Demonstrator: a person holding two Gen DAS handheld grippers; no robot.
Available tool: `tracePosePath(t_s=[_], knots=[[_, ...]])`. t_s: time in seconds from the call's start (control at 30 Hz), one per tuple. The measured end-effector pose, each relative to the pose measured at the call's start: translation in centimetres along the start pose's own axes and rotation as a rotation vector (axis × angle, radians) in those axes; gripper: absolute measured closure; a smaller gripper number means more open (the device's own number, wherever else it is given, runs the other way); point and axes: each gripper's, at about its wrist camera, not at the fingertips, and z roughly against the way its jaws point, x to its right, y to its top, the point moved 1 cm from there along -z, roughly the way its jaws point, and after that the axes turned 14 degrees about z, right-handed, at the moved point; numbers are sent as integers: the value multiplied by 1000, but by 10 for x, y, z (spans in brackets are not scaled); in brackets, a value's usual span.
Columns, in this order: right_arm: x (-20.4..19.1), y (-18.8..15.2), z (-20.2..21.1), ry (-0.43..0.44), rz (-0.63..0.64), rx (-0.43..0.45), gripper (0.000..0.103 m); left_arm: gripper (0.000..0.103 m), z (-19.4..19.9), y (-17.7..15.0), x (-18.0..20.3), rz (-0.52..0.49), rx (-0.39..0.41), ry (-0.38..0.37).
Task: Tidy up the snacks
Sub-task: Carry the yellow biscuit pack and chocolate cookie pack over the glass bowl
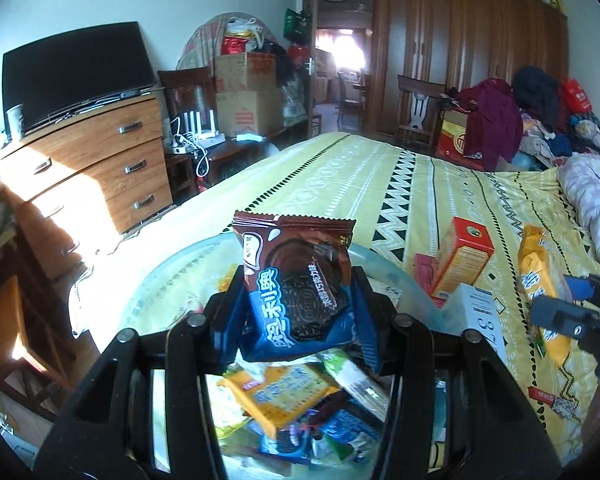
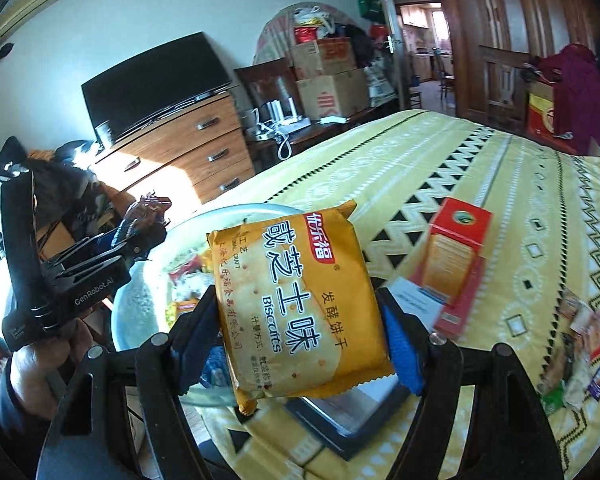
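My left gripper (image 1: 296, 300) is shut on a brown and blue chocolate cookie packet (image 1: 296, 280) and holds it above a clear plastic basin (image 1: 156, 280) that holds several snack packets. My right gripper (image 2: 300, 320) is shut on a yellow biscuit packet (image 2: 296, 304) and holds it above the bed, beside the basin (image 2: 136, 300). The left gripper (image 2: 112, 252) shows at the left of the right wrist view with its brown packet. The yellow packet (image 1: 540, 280) also shows in the left wrist view, at the right.
A red and orange box (image 2: 456, 268) stands on the yellow patterned bedspread (image 2: 440, 160), with a white box (image 1: 480, 316) by it. Loose packets (image 2: 580, 344) lie at the right. A dark tray (image 2: 352, 420) lies under my right gripper. A wooden dresser (image 1: 100, 160) stands at the left.
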Motion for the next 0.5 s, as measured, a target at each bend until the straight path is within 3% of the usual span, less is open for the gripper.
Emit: tracePosePath(t_s=[0.27, 0.5], knots=[[-31, 19, -41, 73, 6, -7, 25, 54, -11, 9, -25, 42, -14, 30], [-34, 16, -64, 123, -31, -20, 25, 54, -23, 7, -34, 37, -41, 46]])
